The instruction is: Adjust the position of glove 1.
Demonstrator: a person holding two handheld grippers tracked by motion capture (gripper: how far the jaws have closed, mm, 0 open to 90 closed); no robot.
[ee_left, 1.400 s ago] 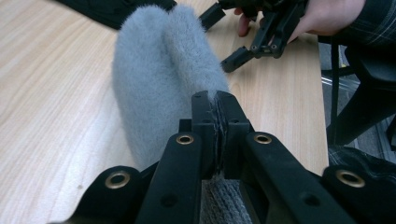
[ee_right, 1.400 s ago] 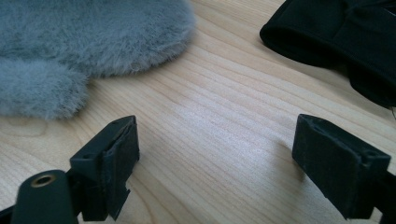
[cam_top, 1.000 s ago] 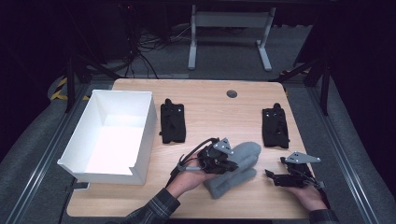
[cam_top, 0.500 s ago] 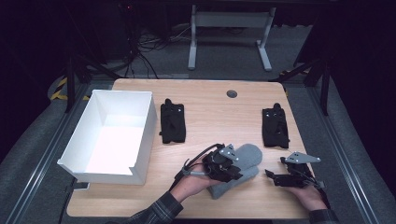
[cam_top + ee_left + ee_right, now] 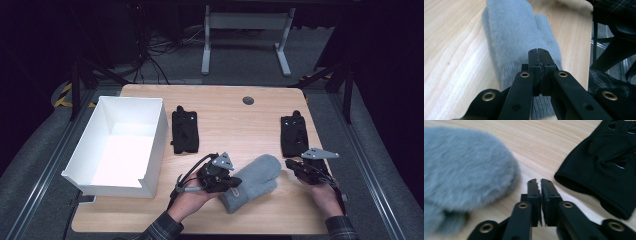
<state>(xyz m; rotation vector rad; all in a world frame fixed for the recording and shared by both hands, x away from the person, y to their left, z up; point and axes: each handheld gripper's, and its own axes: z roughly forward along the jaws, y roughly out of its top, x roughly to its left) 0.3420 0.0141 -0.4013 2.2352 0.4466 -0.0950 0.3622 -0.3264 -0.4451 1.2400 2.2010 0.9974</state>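
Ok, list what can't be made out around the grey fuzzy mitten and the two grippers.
- Grey fuzzy mitten: cuff covered by the left gripper in the high view.
- Left gripper view: the shut fingers block whether they pinch any fabric.
- Right gripper view: mitten blurred; black fingerless glove cut off by the frame edge.

Grey mitten [image 5: 252, 181]: fuzzy fleece body, ribbed knit cuff. Light wood-grain table top [image 5: 235, 125]: smooth, slight sheen. Two flat black gloves, left [image 5: 184, 131] and right [image 5: 294, 135]: matt stretch cloth. White open-topped box [image 5: 120, 142]: smooth, matt walls. Left gripper [image 5: 539, 53] and right gripper [image 5: 538, 182]: matt black, brass-coloured rivets.
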